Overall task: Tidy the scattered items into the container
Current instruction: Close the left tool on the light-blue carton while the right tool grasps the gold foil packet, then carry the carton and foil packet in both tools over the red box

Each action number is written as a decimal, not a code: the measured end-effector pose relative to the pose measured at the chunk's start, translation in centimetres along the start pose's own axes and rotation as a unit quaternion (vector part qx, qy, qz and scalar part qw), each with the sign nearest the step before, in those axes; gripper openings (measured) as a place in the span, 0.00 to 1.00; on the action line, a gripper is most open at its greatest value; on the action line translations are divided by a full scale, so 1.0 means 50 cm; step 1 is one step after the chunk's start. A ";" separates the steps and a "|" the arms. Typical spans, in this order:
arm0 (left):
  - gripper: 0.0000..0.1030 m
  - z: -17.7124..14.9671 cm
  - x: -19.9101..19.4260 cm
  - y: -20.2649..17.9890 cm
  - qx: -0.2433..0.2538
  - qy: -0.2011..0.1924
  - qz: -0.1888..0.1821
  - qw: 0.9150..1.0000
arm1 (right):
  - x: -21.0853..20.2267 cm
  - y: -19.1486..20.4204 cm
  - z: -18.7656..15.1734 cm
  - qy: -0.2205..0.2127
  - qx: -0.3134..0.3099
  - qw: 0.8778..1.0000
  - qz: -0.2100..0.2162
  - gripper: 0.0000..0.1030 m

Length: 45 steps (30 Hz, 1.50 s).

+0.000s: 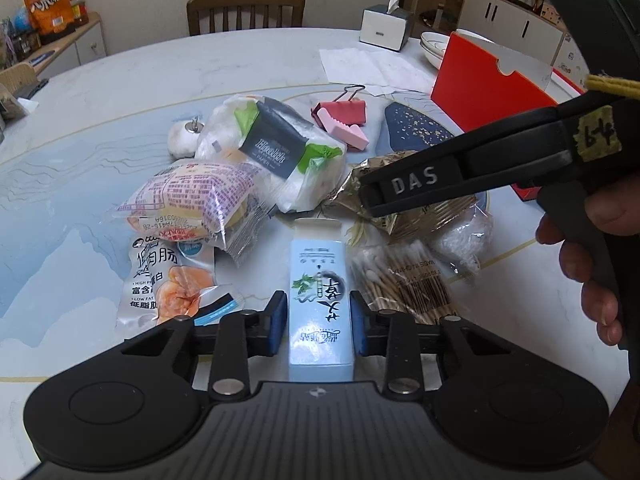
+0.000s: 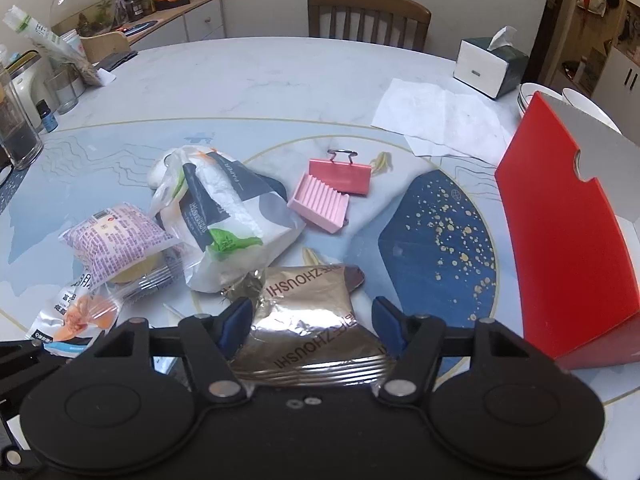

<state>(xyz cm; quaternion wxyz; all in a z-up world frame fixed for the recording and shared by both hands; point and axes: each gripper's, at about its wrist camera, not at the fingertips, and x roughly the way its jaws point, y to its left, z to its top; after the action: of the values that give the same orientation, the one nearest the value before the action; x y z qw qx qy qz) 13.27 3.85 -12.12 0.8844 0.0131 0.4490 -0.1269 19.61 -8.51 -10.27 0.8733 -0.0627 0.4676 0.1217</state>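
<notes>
Left wrist view, from the left: a sausage pack [image 1: 168, 276] lies flat on the worktop [image 1: 120, 92], with a cake packet [image 1: 192, 204] overlapping its far edge. Behind the packet sits a tissue pack [image 1: 276, 152], and a white pompom [image 1: 182, 140] lies at that pack's far left. In the middle, a pale blue bottle [image 1: 320, 300] lies lengthwise between the blue pads [image 1: 279, 320] of the left gripper [image 1: 319, 322]. The jaws are narrowed to the bottle's width and both pads sit against its sides, so they are clamped on the bottle, which rests on the worktop. Just right of the bottle is a bag of cotton swabs [image 1: 404, 280]. Beyond it, the right gripper [image 1: 372, 196] comes in from the right edge, a hand [image 1: 580, 264] on its grip, its tip down over a foil pouch [image 1: 360, 188]. A pink clip [image 1: 340, 120] lies farther back, and the red box [image 1: 488, 84] stands open at the far right.

Right wrist view, same order: the sausage pack [image 2: 76, 316], cake packet [image 2: 120, 244] and tissue pack [image 2: 224, 220] crowd the left. The foil pouch [image 2: 308, 320] lies between the right gripper's [image 2: 312, 328] pads [image 2: 236, 324]. Its jaws stand about half apart; the left pad touches the pouch's edge, and the right pad sits at its crumpled right side, but I cannot tell whether it presses. The pouch lies on the worktop [image 2: 280, 80]. The pink clip [image 2: 332, 188] lies beyond, apart from the pile. The red box [image 2: 568, 240] stands at the right, near the pouch, with no scattered item seen in it.
</notes>
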 end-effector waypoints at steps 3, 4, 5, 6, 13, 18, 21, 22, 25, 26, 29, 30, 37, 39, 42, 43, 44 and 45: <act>0.27 0.003 -0.002 0.009 0.003 0.002 -0.009 1.000 | -0.003 0.003 0.000 0.001 0.000 1.000 -0.006 0.55; 0.27 0.004 -0.003 0.012 0.005 0.001 -0.011 1.000 | -0.004 0.002 0.001 0.001 0.003 1.000 -0.007 0.54; 0.27 0.005 -0.004 0.014 0.007 0.001 -0.014 1.000 | -0.006 0.001 0.002 0.000 0.007 1.000 -0.008 0.52; 0.27 0.005 -0.005 0.016 0.008 0.002 -0.018 1.000 | -0.008 -0.001 0.003 0.001 0.012 1.000 -0.008 0.51; 0.27 0.015 -0.026 0.016 0.031 -0.011 -0.038 0.999 | -0.041 -0.015 0.007 -0.008 0.033 0.999 -0.019 0.49; 0.27 0.030 -0.042 0.013 0.045 -0.027 -0.051 0.997 | -0.076 -0.031 0.008 -0.019 0.050 0.998 -0.024 0.48; 0.27 0.037 -0.046 0.015 0.045 -0.030 -0.056 0.997 | -0.091 -0.037 0.007 -0.023 0.050 0.998 -0.029 0.46; 0.27 0.039 -0.048 0.015 0.045 -0.031 -0.059 0.997 | -0.096 -0.039 0.008 -0.022 0.053 0.998 -0.028 0.46; 0.27 0.048 -0.055 0.014 0.046 -0.038 -0.065 0.996 | -0.110 -0.044 0.009 -0.025 0.053 0.998 -0.025 0.45; 0.27 0.051 -0.057 0.013 0.047 -0.039 -0.067 0.996 | -0.116 -0.044 0.011 -0.027 0.051 0.998 -0.025 0.45; 0.27 0.061 -0.063 0.009 0.050 -0.043 -0.074 0.995 | -0.135 -0.049 0.012 -0.033 0.050 0.998 -0.021 0.45; 0.27 0.064 -0.066 0.008 0.052 -0.044 -0.075 0.995 | -0.142 -0.051 0.013 -0.036 0.050 0.998 -0.018 0.45; 0.27 0.083 -0.083 -0.014 0.063 -0.040 -0.081 0.994 | -0.192 -0.082 0.018 -0.057 0.054 0.997 -0.005 0.45; 0.27 0.090 -0.086 -0.022 0.067 -0.036 -0.085 0.993 | -0.207 -0.100 0.022 -0.062 0.057 0.996 0.001 0.45; 0.27 0.106 -0.095 -0.041 0.074 -0.036 -0.085 0.993 | -0.228 -0.129 0.030 -0.071 0.052 0.996 0.009 0.45; 0.27 0.112 -0.097 -0.050 0.077 -0.037 -0.084 0.993 | -0.236 -0.140 0.033 -0.074 0.049 0.996 0.012 0.45; 0.27 0.119 -0.101 -0.058 0.079 -0.038 -0.083 0.993 | -0.243 -0.151 0.036 -0.077 0.046 0.996 0.015 0.45; 0.27 0.125 -0.105 -0.066 0.079 -0.039 -0.083 0.993 | -0.250 -0.162 0.040 -0.079 0.044 0.996 0.017 0.45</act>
<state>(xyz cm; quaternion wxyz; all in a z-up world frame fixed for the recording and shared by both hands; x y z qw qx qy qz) 14.48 0.90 -3.90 0.8838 0.0411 0.4020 -0.2355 16.77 -17.78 1.19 0.9071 -0.0064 0.4033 0.1206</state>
